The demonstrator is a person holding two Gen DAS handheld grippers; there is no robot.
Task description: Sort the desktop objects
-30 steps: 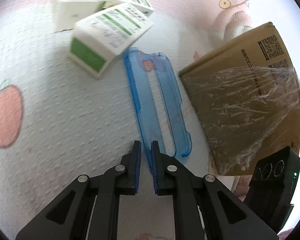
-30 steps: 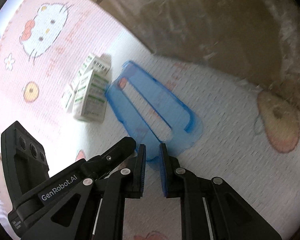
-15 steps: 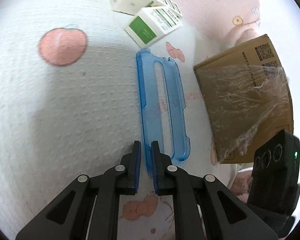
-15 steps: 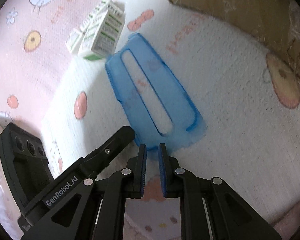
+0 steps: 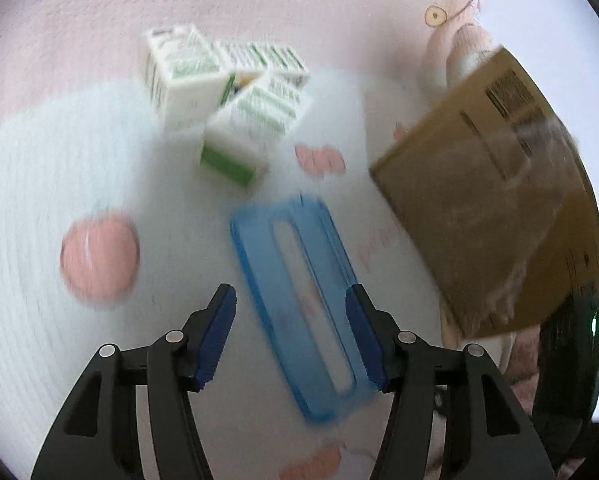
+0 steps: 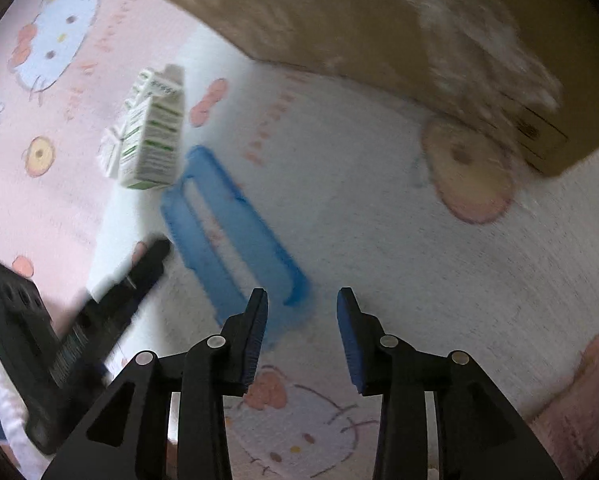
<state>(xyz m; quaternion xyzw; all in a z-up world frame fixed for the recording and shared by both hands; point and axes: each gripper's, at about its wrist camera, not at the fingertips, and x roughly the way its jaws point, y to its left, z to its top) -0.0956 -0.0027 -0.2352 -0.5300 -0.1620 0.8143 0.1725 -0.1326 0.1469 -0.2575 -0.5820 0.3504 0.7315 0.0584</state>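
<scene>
A clear blue plastic case (image 5: 299,296) lies flat on the white and pink cloth. It also shows in the right wrist view (image 6: 235,236). My left gripper (image 5: 290,324) is open, with its fingers on either side of the case's near half and above it. My right gripper (image 6: 302,322) is open and empty, just past the case's near end. White and green cartons (image 5: 235,108) lie in a small heap beyond the case; they also show in the right wrist view (image 6: 151,144). Both views are blurred by motion.
A brown cardboard box (image 5: 495,208) wrapped in clear film stands to the right of the case; it fills the top of the right wrist view (image 6: 379,20). The left gripper's black body (image 6: 79,320) shows at the lower left there.
Both grippers have opened and let go of the blue case, which now lies on the cloth. Both cameras have shifted and the views are blurred.
</scene>
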